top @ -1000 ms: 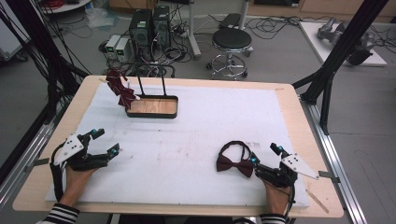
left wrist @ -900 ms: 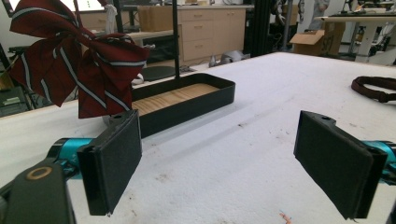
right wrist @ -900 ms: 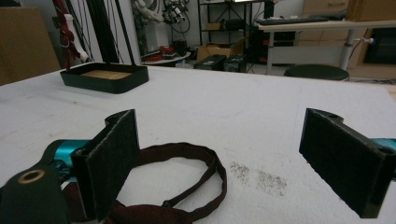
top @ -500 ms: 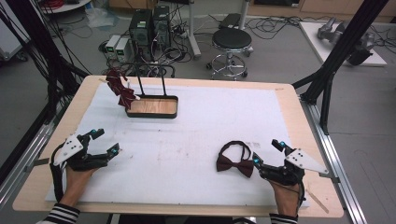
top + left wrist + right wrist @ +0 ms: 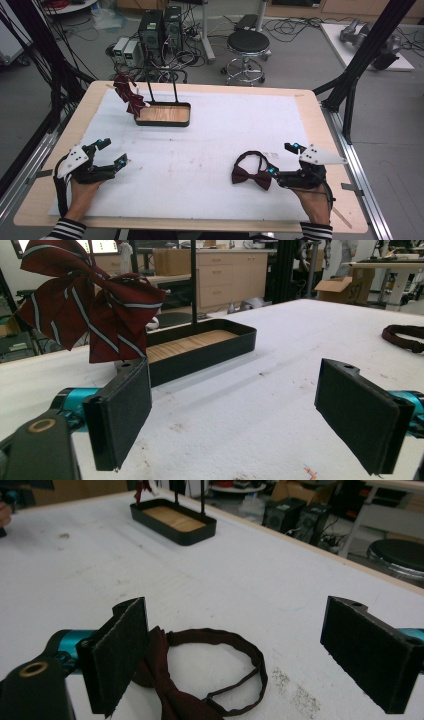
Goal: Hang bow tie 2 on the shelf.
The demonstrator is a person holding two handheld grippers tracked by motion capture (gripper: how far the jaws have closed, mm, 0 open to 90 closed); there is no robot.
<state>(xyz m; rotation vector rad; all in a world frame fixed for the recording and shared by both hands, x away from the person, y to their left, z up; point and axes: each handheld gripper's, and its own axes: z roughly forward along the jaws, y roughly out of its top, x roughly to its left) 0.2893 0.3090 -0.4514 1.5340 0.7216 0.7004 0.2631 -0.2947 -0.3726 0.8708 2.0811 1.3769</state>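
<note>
Right gripper nearer bow tie; jaws apart

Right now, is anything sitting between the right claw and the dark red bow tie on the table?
Nothing visible is. The right claw is open right beside the dark red bow tie, which lies flat on the white mat. In the right gripper view the bow tie lies on the bare mat next to one of the two jaws.

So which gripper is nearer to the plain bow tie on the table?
The right gripper. It sits just right of the plain bow tie, one jaw almost at the bow, jaws open. The left gripper is far across the table, at its left edge.
</note>
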